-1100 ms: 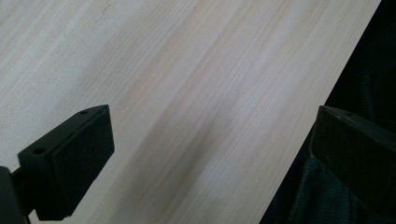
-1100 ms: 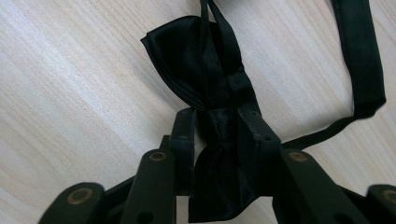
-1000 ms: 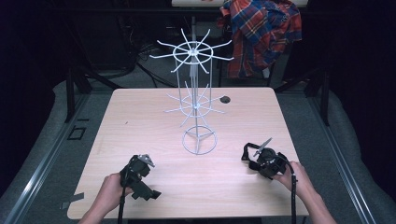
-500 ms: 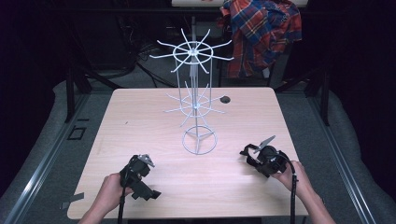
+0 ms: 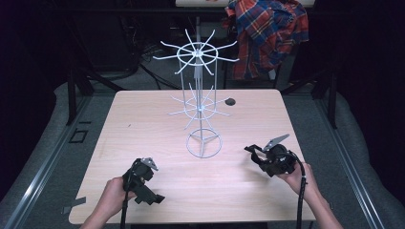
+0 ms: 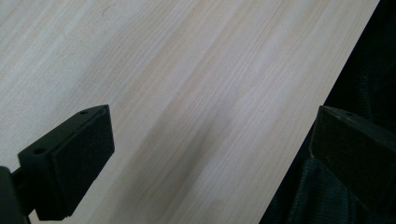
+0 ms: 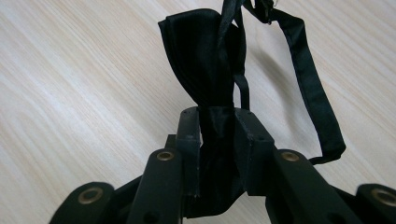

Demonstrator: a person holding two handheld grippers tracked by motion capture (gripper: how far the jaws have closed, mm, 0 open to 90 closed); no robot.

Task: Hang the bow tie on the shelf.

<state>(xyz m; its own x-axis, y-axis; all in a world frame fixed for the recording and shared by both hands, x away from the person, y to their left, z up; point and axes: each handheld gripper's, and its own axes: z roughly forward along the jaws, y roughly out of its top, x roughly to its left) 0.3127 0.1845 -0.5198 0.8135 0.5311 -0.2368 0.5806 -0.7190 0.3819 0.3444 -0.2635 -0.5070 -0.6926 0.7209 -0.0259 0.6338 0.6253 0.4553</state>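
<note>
Bow tie [image 7: 208, 60], black, pinched in right hand-held gripper [image 7: 217, 140]; long axis runs straight out from the jaws, strap [image 7: 310, 88] trailing. Rack [image 5: 200, 102] stands ahead and to that hand's left, nearer it than the left hand-held gripper [image 6: 210, 149] (wide, empty, low over surface [image 5: 143, 124]).

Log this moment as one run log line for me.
right gripper: shut on black bow tie, strap dangling | left gripper: open, nothing held, over table | wire rack: upright mid-table, hooks bare
</note>
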